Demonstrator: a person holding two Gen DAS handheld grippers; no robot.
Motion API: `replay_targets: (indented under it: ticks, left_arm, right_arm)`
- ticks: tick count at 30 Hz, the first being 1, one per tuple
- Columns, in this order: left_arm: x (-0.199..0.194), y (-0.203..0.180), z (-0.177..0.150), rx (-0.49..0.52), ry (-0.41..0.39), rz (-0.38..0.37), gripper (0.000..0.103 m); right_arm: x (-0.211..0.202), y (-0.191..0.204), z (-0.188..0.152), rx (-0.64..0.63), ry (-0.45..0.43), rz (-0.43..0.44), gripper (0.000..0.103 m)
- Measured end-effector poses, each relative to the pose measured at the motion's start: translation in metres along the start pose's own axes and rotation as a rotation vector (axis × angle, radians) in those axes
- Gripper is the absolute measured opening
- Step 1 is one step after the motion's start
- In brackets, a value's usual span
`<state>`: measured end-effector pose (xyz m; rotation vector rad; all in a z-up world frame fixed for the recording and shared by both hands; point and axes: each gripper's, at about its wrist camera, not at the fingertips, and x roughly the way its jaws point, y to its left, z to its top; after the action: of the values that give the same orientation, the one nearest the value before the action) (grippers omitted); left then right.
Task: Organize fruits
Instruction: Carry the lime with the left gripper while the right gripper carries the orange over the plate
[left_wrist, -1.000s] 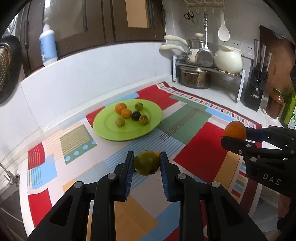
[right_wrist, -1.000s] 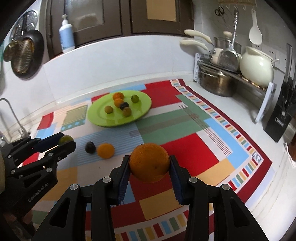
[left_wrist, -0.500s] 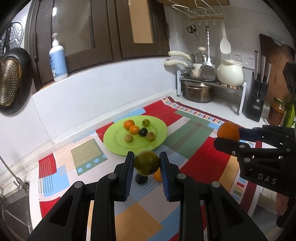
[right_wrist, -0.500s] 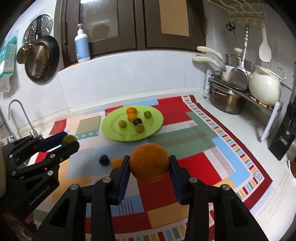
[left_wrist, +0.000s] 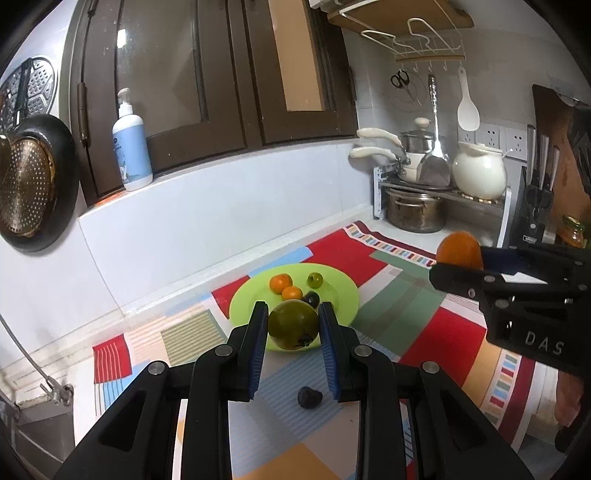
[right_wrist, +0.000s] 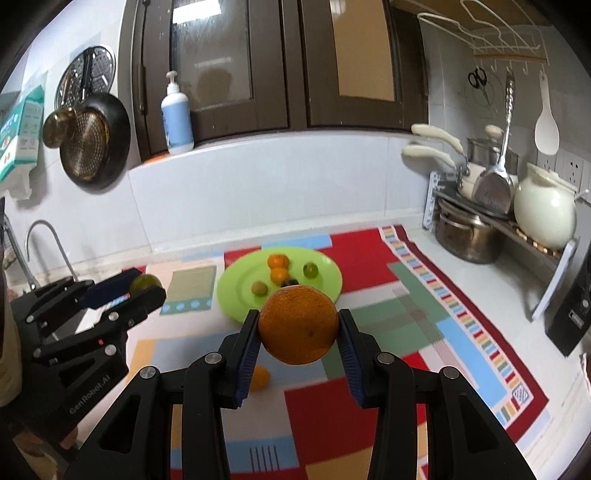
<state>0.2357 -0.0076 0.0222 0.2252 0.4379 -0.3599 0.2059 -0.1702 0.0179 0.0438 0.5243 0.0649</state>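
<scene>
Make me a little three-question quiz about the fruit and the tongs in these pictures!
1. True or false: the left tongs hold a banana.
2. What do the right tongs grip: A) the big orange, B) a spoon, C) nothing?
3. Fill in: the small fruits sit on a green ____.

Key:
1. False, they hold a green fruit.
2. A.
3. plate.

White letters "DAS" stand on the black plastic right gripper (left_wrist: 458, 267), right of the round lime-green plate (left_wrist: 343, 295). "GenRobot.AI" runs along the black plastic left gripper (right_wrist: 142, 288), left of that plate.
</scene>
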Motion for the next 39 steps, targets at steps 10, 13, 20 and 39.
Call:
replay_targets:
  ticks: [10, 13, 20, 39]
  left_arm:
    - [0.021, 0.012, 0.022, -0.018, -0.019, -0.002, 0.028]
    - [0.029, 0.017, 0.029, -0.020, -0.023, 0.006, 0.028]
    - [0.051, 0.028, 0.038, -0.040, -0.011, 0.016, 0.028]
    - [0.144, 0.055, 0.044, -0.090, 0.118, -0.027, 0.028]
  right_arm:
    - [0.021, 0.002, 0.030, -0.008, -0.038, 0.013, 0.042]
    - [0.030, 0.002, 0.038, -0.014, -0.042, 0.018, 0.042]
    - [0.053, 0.007, 0.055, -0.035, -0.042, 0.037, 0.042]
    - [0.152, -0.001, 0.068, -0.035, 0.073, 0.080, 0.042]
